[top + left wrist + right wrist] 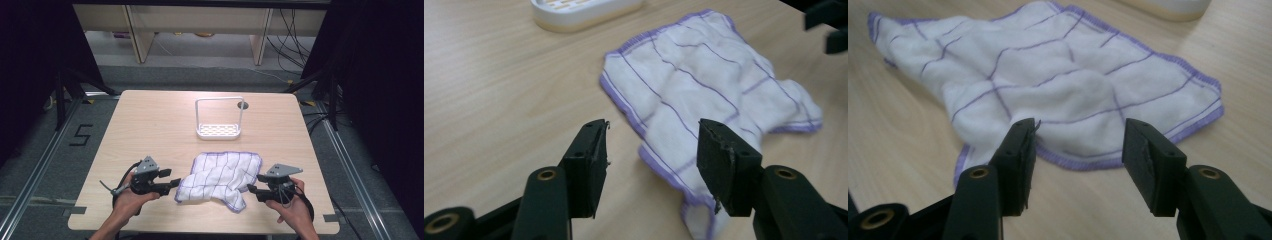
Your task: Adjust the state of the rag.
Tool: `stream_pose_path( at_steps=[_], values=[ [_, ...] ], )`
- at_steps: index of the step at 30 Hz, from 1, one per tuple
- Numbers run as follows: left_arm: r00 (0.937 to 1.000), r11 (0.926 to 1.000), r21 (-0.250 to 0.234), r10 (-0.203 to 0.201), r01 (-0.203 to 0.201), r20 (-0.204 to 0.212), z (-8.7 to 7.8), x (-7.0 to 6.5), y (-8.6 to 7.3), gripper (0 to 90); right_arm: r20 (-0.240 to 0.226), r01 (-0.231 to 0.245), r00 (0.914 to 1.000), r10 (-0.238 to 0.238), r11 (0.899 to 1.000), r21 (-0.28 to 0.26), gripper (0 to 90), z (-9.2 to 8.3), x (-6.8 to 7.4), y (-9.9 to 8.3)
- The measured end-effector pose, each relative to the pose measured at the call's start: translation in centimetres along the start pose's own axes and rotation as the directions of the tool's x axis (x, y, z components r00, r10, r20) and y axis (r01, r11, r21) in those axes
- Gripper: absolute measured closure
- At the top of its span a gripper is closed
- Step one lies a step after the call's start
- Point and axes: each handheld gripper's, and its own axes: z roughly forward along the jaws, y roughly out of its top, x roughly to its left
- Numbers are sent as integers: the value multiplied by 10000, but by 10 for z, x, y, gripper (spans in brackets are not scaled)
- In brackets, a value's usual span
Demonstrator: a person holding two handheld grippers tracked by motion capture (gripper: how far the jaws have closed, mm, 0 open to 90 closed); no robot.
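A crumpled white cloth with purple grid lines and a purple hem lies flat on the wooden table, near its front edge. My left gripper is just left of the cloth, jaws open and pointing at its left edge. In the left gripper view the gripper hovers over the cloth's near corner, pads apart and pressing nothing. My right gripper sits just right of the cloth, also open. In the right gripper view its jaws stand apart just short of the cloth's hemmed edge.
A small white rack with a perforated base and a tall wire loop stands behind the cloth, mid-table; its base shows in the left gripper view. A dark round hole is near the back edge. Black frame posts flank the table.
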Motion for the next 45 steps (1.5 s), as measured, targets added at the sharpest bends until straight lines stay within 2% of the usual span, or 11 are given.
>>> stream_pose_path(
  at_steps=[5, 13, 19, 23, 24, 26, 29, 32, 35, 43, 45],
  values=[
    [9995, 9988, 461, 168, -155, -273, 33, 14, 25, 427, -468, 211, 9987, -198, 9994, 274, 474, -1, 22, -17],
    [9992, 9944, 1050, 143, -102, -386, 82, 26, 45, 432, -433, 716, 9967, -683, 9941, 813, 476, 13, 40, -27],
    [9988, 9843, 1761, 224, -143, -444, 107, 27, 47, 435, -563, 918, 9946, -868, 9914, 930, 492, 23, 46, -25],
    [9970, 9767, 2073, 661, -564, -398, 125, 24, 46, 511, -638, 970, 9938, -912, 9909, 939, 531, 34, 46, -23],
    [9970, 9767, 2073, 661, -564, -398, 125, 24, 46, 552, -638, 970, 9938, -912, 9909, 939, 531, 34, 46, -23],
    [9948, 9731, 2113, 988, -917, -235, 129, 22, 47, 672, -750, 1259, 9902, -1176, 9850, 1180, 625, 38, 45, -20],
    [9868, 9674, 2062, 1577, -1467, -377, 130, 19, 50, 846, -854, 1493, 9862, -1416, 9844, 926, 806, 38, 41, -18],
    [9798, 9618, 2052, 1947, -1815, -462, 124, 22, 52, 862, -1121, 1367, 9855, -1276, 9875, 778, 829, 31, 40, -20],
    [9732, 9641, 1980, 2016, -1772, -1108, 103, 40, 55, 863, -1257, 1286, 9849, -1192, 9893, 691, 840, 8, 36, -28],
    [9764, 9710, 1884, 1730, -1472, -1289, 93, 58, 49, 847, -1721, 1322, 9783, -1156, 9873, 881, 835, -9, 40, -37],
    [9783, 9730, 1779, 1696, -1470, -1193, 94, 57, 48, 842, -1849, 1386, 9758, -1169, 9844, 1088, 752, -5, 44, -38]
  ],
)
